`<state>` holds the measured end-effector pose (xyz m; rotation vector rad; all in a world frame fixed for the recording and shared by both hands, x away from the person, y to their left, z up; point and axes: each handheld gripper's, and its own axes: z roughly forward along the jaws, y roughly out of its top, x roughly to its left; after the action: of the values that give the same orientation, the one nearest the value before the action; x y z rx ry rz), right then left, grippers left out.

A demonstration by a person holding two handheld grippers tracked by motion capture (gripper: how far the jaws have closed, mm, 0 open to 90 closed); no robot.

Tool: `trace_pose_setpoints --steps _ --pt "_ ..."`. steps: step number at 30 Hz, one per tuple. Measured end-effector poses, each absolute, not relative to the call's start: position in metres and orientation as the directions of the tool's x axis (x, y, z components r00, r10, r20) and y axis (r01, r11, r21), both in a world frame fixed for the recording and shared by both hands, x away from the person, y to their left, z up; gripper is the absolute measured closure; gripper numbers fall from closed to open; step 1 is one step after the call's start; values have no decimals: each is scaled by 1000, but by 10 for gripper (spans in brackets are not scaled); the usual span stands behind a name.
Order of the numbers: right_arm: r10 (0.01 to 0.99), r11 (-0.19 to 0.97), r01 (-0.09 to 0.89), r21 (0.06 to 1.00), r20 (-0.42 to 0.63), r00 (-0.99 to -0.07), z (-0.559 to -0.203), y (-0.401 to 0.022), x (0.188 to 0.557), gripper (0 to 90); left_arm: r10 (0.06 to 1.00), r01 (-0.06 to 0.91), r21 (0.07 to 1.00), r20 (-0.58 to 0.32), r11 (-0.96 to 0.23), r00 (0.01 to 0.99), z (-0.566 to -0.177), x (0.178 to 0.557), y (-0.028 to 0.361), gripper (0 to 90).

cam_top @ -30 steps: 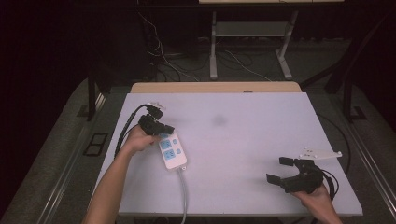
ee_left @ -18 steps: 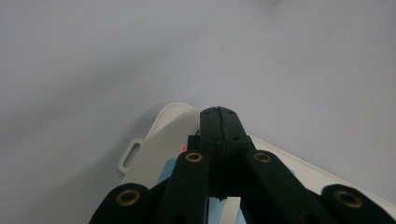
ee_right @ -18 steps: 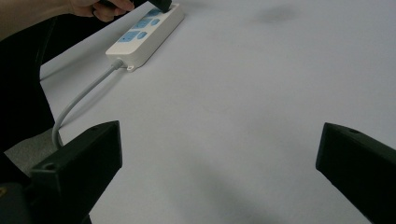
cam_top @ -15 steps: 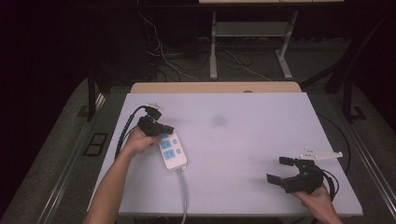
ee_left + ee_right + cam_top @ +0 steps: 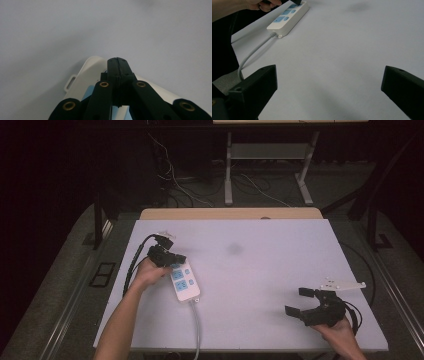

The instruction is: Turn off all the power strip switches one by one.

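white plastic power strip [image 5: 184, 284] with pale blue socket panels, lying on the left half of the table [image 5: 280, 270], its grey cord [image 5: 196, 330] running off toward the near edge. that's what all the attention is on right now.

left gripper [image 5: 172, 258] sits right at the far end of the strip, jaws pinched fully together with nothing between them. in the left gripper view the closed tips [image 5: 117, 62] hover over or rest on the rounded white end of the casing, with blue panel peeking out underneath. my guess is it's going for a press, a switch or a button up at that end, using the shut tips like 1 blunt finger. can't actually see a switch from here though, the jaws cover that spot.

if that's the step, i'd say come straight down, not at a slant, because the strip is light and sits loose on a smooth top, so a sideways shove will just skate it away. keeping the jaws shut is the right call, 1 solid tip beats 2 wobbly ones.

right gripper [image 5: 303, 302] is well apart, down at the near right corner, jaws spread wide and holding nothing. it could come over and pin the cord end of the strip if it starts sliding.

labels: no readable writing anywhere on the strip, too small and blurry to tell. no brand visible on either gripper.
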<state>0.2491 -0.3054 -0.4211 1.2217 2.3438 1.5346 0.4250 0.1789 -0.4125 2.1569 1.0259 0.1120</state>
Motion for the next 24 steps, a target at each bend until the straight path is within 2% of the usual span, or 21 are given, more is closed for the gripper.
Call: trace_pose_setpoints --steps 2,21,24 --pt "655 174 570 803 338 -676 -421 -306 249 3 706 628 639 -183 -443 684 -411 424 178 894" --pt "656 171 570 804 339 -675 -421 -306 249 3 740 608 703 -175 -369 650 -390 415 195 889" --pt "654 173 568 805 337 -677 -421 -305 249 3 747 601 713 -165 -361 644 -385 411 199 841"
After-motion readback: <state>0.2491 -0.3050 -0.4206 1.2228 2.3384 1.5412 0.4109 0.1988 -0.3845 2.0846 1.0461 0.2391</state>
